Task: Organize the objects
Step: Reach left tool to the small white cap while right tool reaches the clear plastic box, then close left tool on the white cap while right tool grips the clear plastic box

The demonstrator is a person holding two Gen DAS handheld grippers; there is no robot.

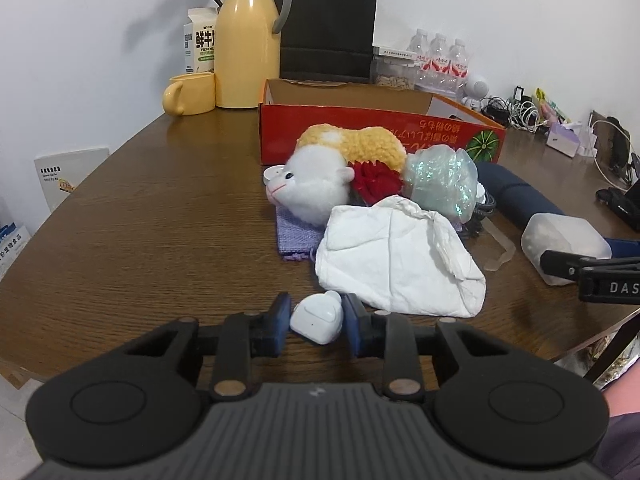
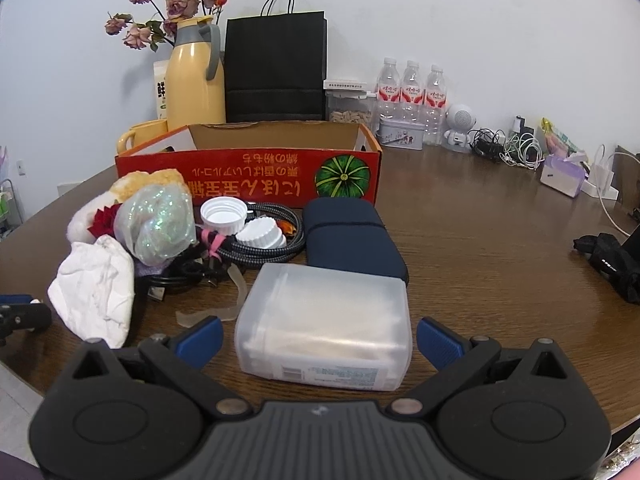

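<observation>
Earbud case (image 1: 317, 317) sits clamped between my left gripper (image 1: 318, 320) pads; my right gripper (image 2: 318, 340) stands spread, untouching, around the frosted plastic box (image 2: 326, 328).

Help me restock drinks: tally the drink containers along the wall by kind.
water bottles: 3
thermos: 1
mug: 1
milk carton: 1
Total: 6

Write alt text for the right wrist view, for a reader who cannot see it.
The right gripper, jaws wide open, straddles a frosted plastic box on a wooden table without touching it. Behind lie a navy pouch, cables, white caps and an empty red cardboard box.
</observation>
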